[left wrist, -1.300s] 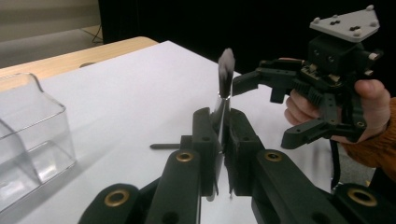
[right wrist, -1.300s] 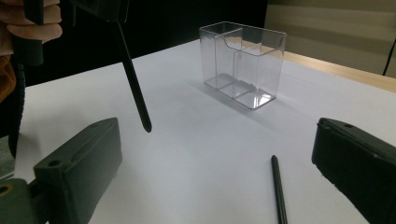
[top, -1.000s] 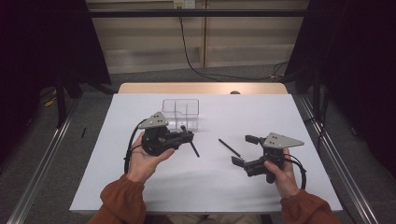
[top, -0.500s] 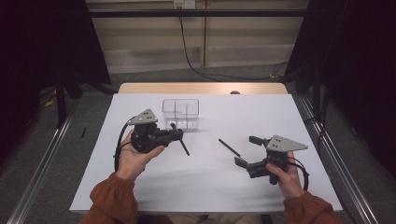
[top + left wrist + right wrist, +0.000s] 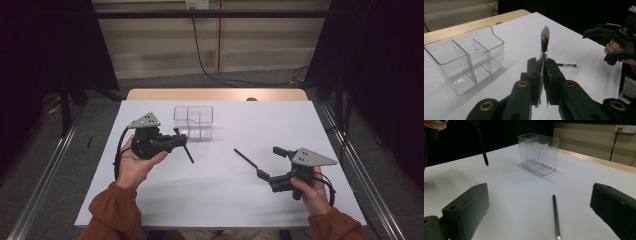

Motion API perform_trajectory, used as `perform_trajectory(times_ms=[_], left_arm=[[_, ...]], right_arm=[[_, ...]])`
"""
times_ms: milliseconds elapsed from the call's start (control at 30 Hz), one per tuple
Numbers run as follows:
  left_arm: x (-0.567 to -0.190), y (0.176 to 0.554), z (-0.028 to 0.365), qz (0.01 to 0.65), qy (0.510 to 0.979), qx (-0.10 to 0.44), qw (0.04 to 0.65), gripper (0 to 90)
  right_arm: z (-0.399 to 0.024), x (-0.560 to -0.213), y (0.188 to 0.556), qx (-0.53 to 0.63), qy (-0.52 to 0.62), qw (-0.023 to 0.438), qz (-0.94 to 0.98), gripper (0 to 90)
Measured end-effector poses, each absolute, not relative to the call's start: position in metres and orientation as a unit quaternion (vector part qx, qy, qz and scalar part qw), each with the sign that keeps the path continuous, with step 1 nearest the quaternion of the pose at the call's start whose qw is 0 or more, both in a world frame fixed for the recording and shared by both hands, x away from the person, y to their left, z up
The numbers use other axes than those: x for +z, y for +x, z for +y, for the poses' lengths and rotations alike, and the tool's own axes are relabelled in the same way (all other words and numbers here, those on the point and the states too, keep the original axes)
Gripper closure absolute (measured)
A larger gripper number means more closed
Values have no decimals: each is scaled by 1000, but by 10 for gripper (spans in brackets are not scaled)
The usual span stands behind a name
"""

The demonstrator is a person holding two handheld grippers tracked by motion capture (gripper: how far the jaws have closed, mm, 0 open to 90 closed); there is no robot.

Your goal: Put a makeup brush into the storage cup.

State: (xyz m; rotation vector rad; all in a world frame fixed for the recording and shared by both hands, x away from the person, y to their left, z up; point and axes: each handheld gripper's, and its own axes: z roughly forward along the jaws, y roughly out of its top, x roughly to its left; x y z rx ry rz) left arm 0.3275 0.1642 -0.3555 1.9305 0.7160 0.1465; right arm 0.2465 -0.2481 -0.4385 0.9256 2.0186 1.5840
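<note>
Above the white table [image 5: 215, 200], the left gripper [image 5: 176, 141] is clamped on a brush [image 5: 544, 50], near the clear box [image 5: 193, 121]; the right gripper [image 5: 270, 164] stands wide, a second brush [image 5: 555, 217] lying between its jaws.

Clear glossy plastic organiser [image 5: 193, 121] with smooth walls, matt white sheet [image 5: 225, 200] over a pale wood tabletop [image 5: 215, 94], matt black plastic left gripper [image 5: 541, 72], brush [image 5: 544, 42] with shiny metal ferrule and soft dark bristles, rust-coloured cloth sleeve [image 5: 115, 212]
</note>
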Motion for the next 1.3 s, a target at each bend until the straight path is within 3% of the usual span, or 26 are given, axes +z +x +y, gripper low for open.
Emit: perform_trajectory(times_ms=[1300], left_arm=[[-324, 368, 183, 322, 780, 109, 525, 839]], right_arm=[[-262, -443, 230, 566, 347, 215, 717, 0]])
